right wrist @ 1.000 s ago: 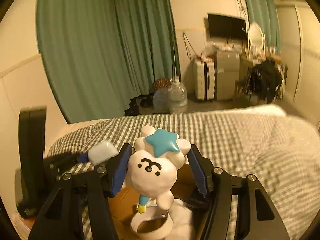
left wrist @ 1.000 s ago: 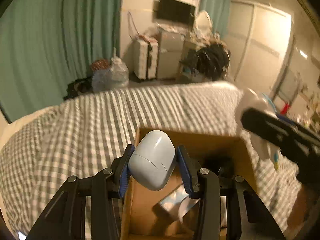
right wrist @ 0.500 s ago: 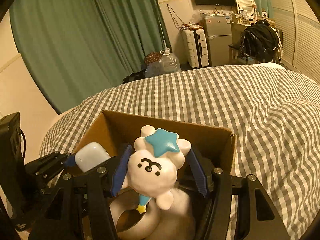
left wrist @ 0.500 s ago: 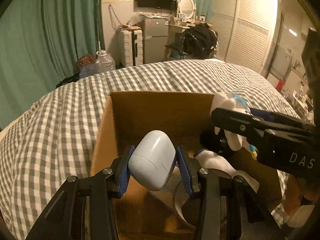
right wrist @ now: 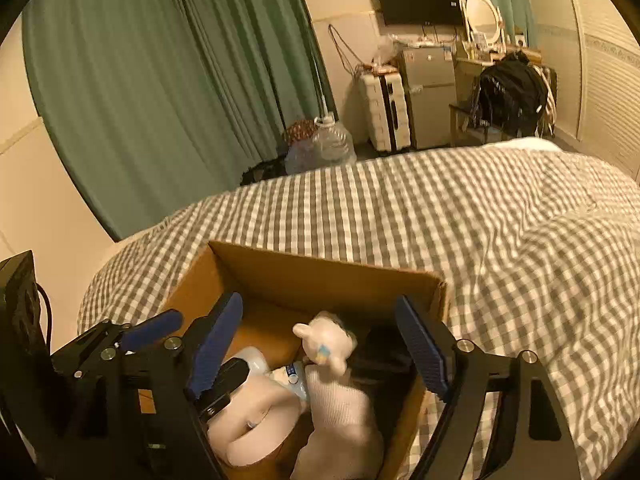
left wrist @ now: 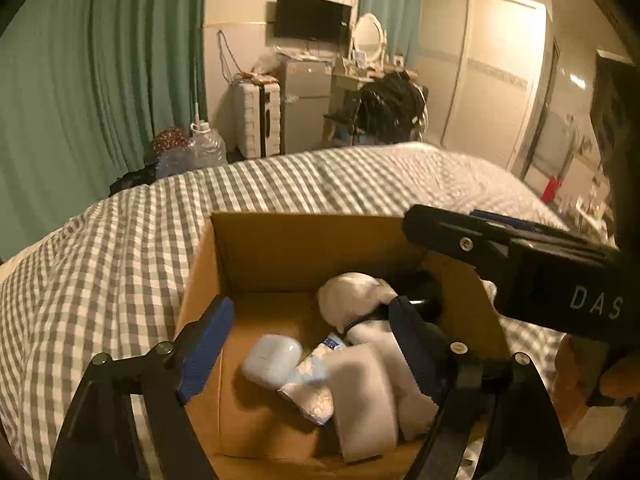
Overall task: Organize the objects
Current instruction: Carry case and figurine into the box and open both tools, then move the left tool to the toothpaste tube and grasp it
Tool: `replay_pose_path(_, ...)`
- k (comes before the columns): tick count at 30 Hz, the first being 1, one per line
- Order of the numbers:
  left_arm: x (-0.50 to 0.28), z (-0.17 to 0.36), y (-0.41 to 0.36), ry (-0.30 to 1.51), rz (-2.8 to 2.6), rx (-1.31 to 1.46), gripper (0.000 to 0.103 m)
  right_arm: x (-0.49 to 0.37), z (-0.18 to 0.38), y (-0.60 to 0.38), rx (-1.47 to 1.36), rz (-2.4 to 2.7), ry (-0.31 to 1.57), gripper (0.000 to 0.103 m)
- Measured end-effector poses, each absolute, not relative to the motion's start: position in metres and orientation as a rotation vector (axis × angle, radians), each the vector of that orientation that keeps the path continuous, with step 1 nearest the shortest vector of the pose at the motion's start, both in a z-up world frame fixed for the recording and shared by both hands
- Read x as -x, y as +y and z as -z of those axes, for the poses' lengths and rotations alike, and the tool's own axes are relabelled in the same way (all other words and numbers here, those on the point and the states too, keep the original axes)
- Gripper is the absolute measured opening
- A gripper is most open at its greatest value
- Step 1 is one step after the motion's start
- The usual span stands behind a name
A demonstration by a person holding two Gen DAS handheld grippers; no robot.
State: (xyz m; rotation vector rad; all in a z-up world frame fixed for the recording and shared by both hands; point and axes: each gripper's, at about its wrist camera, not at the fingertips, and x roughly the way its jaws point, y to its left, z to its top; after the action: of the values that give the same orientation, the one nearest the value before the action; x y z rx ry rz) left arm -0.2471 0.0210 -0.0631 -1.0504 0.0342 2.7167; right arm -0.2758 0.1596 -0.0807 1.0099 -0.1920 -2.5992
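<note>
The left gripper (left wrist: 308,344) hangs over the near left part of the cardboard box (left wrist: 280,240), and its blue-padded fingers (left wrist: 206,346) are wide apart and hold nothing. Just below them, the pale blue earbud case (left wrist: 272,364) lies on the bottom of the box, at the left side, and it looks a little blurred. To the right of the case there is a small plastic packet (left wrist: 310,388), which touches it, and then white rolled cloth (left wrist: 360,392) that fills the near right part of the box. A dark item sits in the far right corner, but I cannot tell what it is.

In the right wrist view, the right gripper (right wrist: 320,344) is above the same box (right wrist: 332,276), and its fingers (right wrist: 420,346) are also spread apart with nothing between them. The white plush figure (right wrist: 326,340) lies in the box between the two fingers, below them, on top of the white cloth, with its face turned away from the camera. The left gripper (right wrist: 152,326) appears at the left side of this view, over the left wall of the box.

The box stands on a bed with a grey and white checked cover (right wrist: 500,240). Far behind the bed there are green curtains (right wrist: 160,80) at the left and a white suitcase (right wrist: 384,110) at the right.
</note>
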Motion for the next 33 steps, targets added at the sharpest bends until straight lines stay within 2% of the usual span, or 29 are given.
replay_pose_path(3,0.233,0.049,0.016,-0.002,-2.756,1.042,0.092,0.263,0.067,0.164,-0.965,2.628,-0.163,0.085)
replay_pose_path(9,0.201,0.029,-0.002,-0.069,-2.850,1.043,0.092,0.216,0.031,0.169,-0.826,2.673,-0.081,0.092)
replay_pose_path(16,0.153,0.034,-0.020,-0.096,-2.949,1.073,0.092,0.148,0.024,0.175,-0.821,2.718,0.041,0.092)
replay_pose_path(23,0.096,0.052,-0.021,-0.089,-2.971,1.076,0.092,0.095,0.048,0.181,-0.845,2.692,0.129,0.092)
replay_pose_path(33,0.079,0.128,0.018,0.028,-2.791,1.304,0.092,0.093,0.115,0.208,-1.071,2.684,0.037,0.092)
